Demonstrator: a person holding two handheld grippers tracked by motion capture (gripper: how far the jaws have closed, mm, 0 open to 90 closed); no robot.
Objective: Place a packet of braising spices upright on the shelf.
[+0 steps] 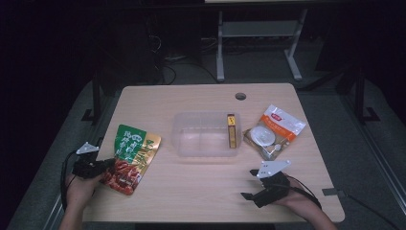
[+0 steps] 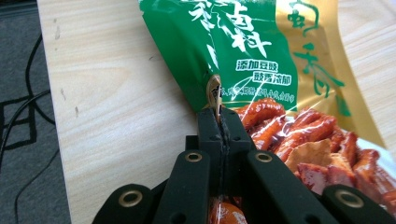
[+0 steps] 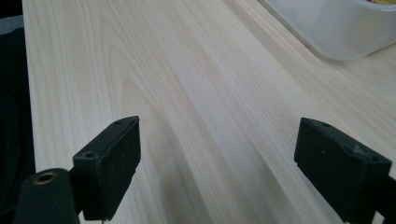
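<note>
Where the bench (image 1: pixel 201 187) runs toward its 8 o'clock corner, the left gripper (image 1: pixel 103 166) is clamped on the near edge of the snack bag (image 1: pixel 130 158). In the left gripper view the jaws stand pressed together with a crumpled fold of the bag's (image 2: pixel 261 70) edge pinched between them, just where the green print meets the picture of red meat pieces. The bag itself lies flat on the bench, green top pointing to 12 o'clock, gold strip along its 3 o'clock side, well apart from the tub (image 1: pixel 206 134).

The tub, clear plastic, sits at the bench's centre and holds a yellow box (image 1: pixel 231 130) standing against its 3 o'clock wall. Just beside the tub at 3 o'clock lies a white-and-orange pouch (image 1: pixel 274 131), tilted. A round hole (image 1: pixel 240 96) shows in the bench at 12 o'clock from the box.

The right gripper (image 1: pixel 253 184) rests at about 5 o'clock on the bench, near the front edge, its jaws wide apart with nothing between them. In the right gripper view bare wood lies between the two pads, and a corner of the tub (image 3: pixel 341 28) shows at 1 o'clock.
</note>
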